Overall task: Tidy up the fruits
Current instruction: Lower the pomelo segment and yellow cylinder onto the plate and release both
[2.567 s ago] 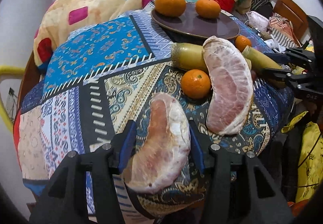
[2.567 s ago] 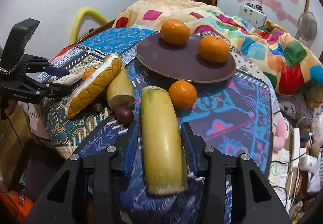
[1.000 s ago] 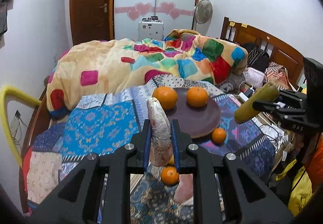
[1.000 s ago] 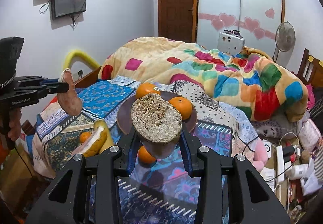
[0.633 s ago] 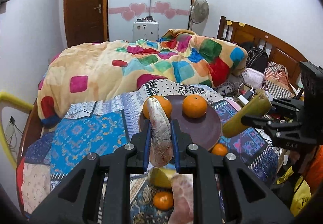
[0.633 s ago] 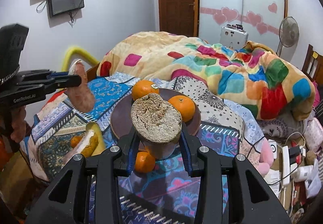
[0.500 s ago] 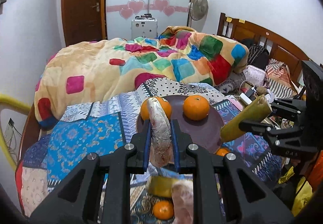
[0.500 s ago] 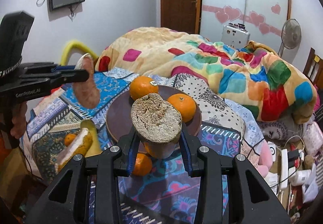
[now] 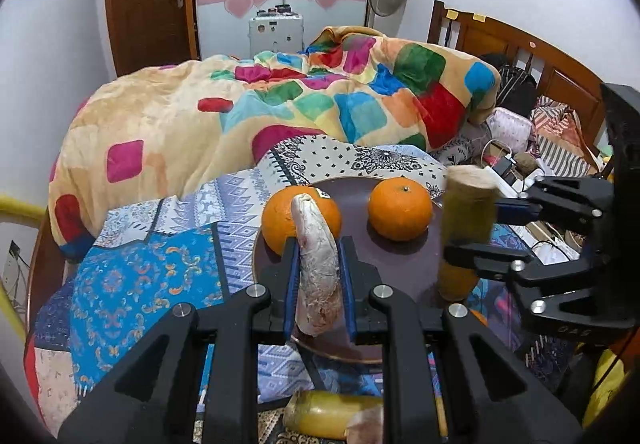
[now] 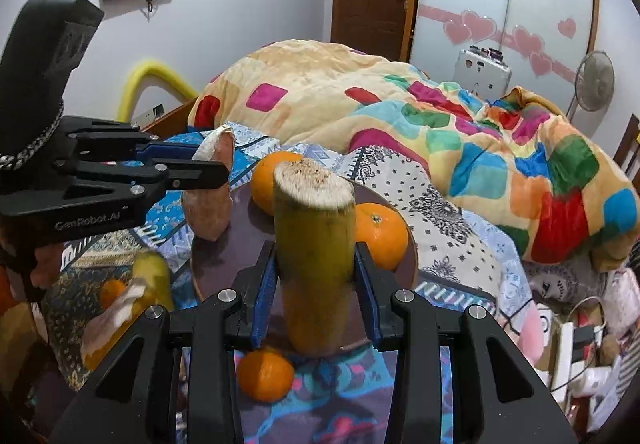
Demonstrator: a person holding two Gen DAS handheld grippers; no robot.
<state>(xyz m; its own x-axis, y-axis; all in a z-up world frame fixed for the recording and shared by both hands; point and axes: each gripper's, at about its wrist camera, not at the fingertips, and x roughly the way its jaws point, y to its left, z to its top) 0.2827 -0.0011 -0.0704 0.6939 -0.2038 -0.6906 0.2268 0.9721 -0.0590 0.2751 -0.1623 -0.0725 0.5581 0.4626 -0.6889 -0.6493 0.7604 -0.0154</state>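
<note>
My left gripper (image 9: 318, 276) is shut on a peeled pomelo segment (image 9: 318, 268) and holds it upright over the near edge of the brown plate (image 9: 400, 268). It also shows in the right wrist view (image 10: 208, 204). My right gripper (image 10: 316, 284) is shut on a yellow-green rind piece (image 10: 316, 244) with a pithy cut top, over the plate's right side. The rind also shows in the left wrist view (image 9: 464, 228). Two oranges (image 9: 400, 208) (image 9: 280, 220) sit on the plate.
On the patterned cloth (image 9: 140, 284) below the plate lie another rind piece (image 9: 328, 414), a small orange (image 10: 264, 374), another small orange (image 10: 112, 292) and a pomelo piece with rind (image 10: 128, 304). A colourful blanket (image 9: 280, 104) lies behind. Clutter (image 9: 520, 164) sits at right.
Both grippers have moved forward and lower with their pieces, from above the cloth to over the plate. The rind piece has turned more upright.
</note>
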